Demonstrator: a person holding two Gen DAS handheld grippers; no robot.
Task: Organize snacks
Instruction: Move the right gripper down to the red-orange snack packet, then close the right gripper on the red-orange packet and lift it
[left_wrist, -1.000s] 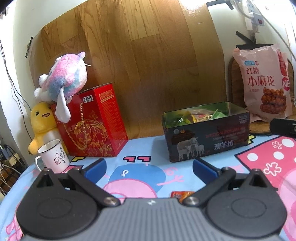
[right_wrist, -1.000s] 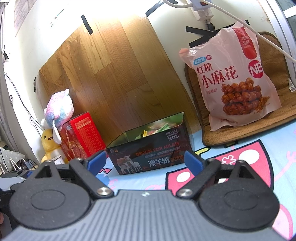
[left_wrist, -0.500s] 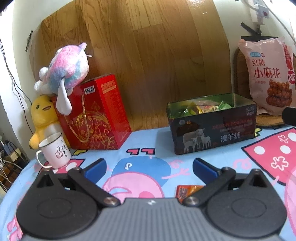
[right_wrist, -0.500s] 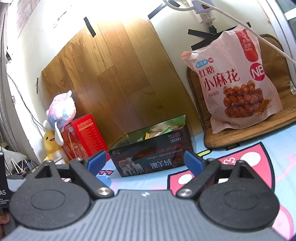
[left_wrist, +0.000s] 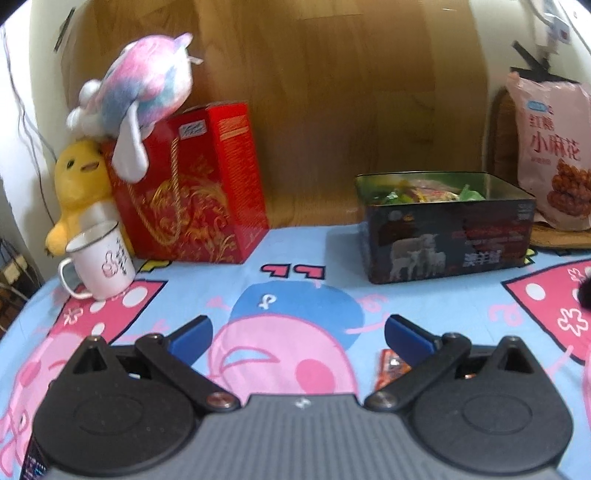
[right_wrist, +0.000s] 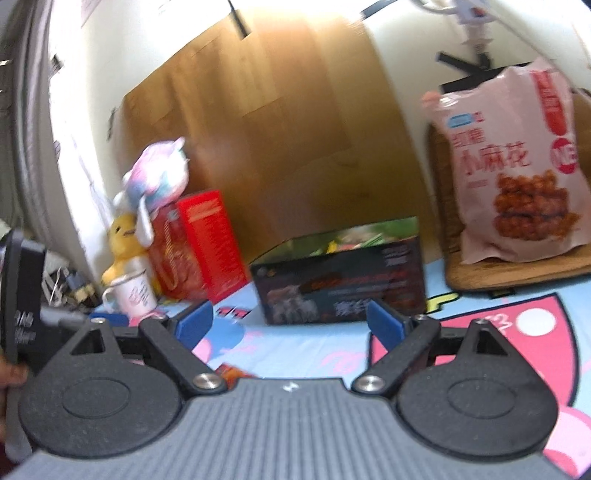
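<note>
An open dark tin (left_wrist: 447, 236) printed with sheep holds several wrapped snacks and stands on the cartoon cloth at the back right. A small orange snack packet (left_wrist: 389, 369) lies on the cloth just under my left gripper's right finger. My left gripper (left_wrist: 297, 334) is open with nothing between its blue pads. In the right wrist view the same tin (right_wrist: 343, 284) stands straight ahead, and the orange packet (right_wrist: 231, 371) peeks out low at the left. My right gripper (right_wrist: 290, 323) is open and empty. Part of the left gripper's body shows at that view's far left.
A big pink snack bag (right_wrist: 517, 177) leans on a woven mat against the wall at the right. A red gift box (left_wrist: 192, 184) with a pastel plush toy (left_wrist: 144, 85) on top, a yellow plush duck (left_wrist: 79, 181) and a white mug (left_wrist: 101, 262) stand at the back left.
My left gripper has moved back and tilted down, so the orange packet shows more and the tin sits further off. The right wrist view has rolled and shifted left, bringing the mug into sight.
</note>
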